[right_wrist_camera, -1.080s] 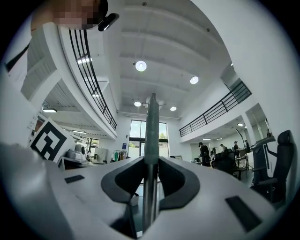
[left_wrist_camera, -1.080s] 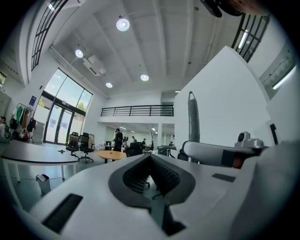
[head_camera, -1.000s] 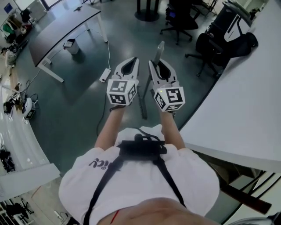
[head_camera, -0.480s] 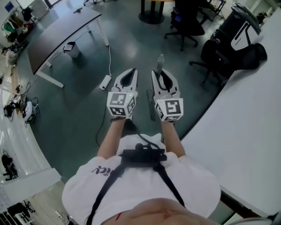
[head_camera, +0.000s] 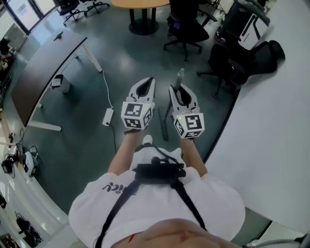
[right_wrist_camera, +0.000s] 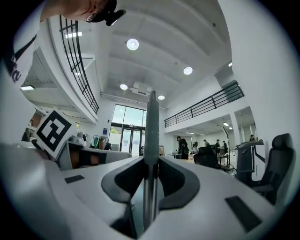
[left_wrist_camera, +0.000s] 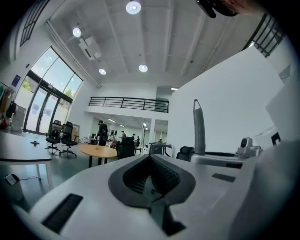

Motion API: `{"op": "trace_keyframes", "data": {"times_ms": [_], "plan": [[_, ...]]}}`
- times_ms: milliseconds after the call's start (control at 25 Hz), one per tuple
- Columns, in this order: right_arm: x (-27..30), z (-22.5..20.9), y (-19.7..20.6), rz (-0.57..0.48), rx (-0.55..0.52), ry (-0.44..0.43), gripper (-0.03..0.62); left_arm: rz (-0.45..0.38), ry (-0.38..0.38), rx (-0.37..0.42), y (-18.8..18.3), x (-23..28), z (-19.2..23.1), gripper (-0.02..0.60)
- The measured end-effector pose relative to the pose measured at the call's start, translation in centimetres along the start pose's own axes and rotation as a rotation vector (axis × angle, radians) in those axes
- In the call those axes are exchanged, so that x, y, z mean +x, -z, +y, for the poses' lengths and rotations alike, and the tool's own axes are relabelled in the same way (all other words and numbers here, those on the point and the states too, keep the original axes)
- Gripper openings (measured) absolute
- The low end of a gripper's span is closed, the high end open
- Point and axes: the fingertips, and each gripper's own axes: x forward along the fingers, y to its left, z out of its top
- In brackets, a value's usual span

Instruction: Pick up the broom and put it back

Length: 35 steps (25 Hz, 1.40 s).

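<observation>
The broom's grey handle (right_wrist_camera: 151, 126) stands upright between the jaws of my right gripper (right_wrist_camera: 151, 161), which is shut on it. In the head view the handle's tip (head_camera: 180, 76) rises just past the right gripper (head_camera: 180, 90), and the lower shaft (head_camera: 162, 124) hangs toward the floor between the two grippers. My left gripper (head_camera: 144, 87) is held alongside, a hand's width to the left, with its jaws shut on nothing (left_wrist_camera: 151, 158). From the left gripper view the handle (left_wrist_camera: 199, 127) shows to the right.
A big white table (head_camera: 271, 116) runs along the right. Black office chairs (head_camera: 186, 28) and a round wooden table (head_camera: 140, 4) stand ahead. A dark desk (head_camera: 43, 72), a small bin (head_camera: 57, 82) and a power strip (head_camera: 107, 116) with its cable lie to the left.
Both grippers have travelled forward together over the floor, the broom staying in the right one. The round table and chairs have come closer; the dark desk has slid toward the left.
</observation>
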Motion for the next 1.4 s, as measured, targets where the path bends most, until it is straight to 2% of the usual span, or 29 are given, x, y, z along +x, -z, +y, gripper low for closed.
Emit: {"op": "trace_keyframes", "data": {"times_ms": [160, 280, 520, 760, 1000, 1240, 1400], "plan": [[5.3, -2.8, 0.0, 0.026, -0.010, 0.097, 0.101, -0.009, 0.097, -0.009, -1.7, 5.8, 3.1, 0.011], [8.0, -5.7, -0.1, 0.047, -0.010, 0.168, 0.101, -0.007, 0.168, -0.028, -2.0, 9.6, 3.7, 0.011], [10.4, -11.9, -1.0, 0.057, -0.025, 0.296, 0.101, 0.027, 0.300, -0.076, -1.5, 16.5, 2.3, 0.011], [10.2, -18.0, -0.9, 0.067, -0.033, 0.419, 0.101, 0.052, 0.436, -0.096, -0.9, 22.3, -1.6, 0.011], [6.5, -26.3, -0.1, 0.033, -0.025, 0.589, 0.101, 0.075, 0.609, -0.059, 0.6, 29.3, -9.0, 0.011], [0.3, -33.9, -0.2, 0.008, -0.039, 0.780, 0.101, 0.086, 0.817, -0.028, 1.3, 35.0, -20.0, 0.012], [-6.4, -39.5, -0.4, -0.017, -0.036, 0.958, 0.101, 0.101, 0.978, 0.000, 2.2, 37.6, -28.4, 0.011]]}}
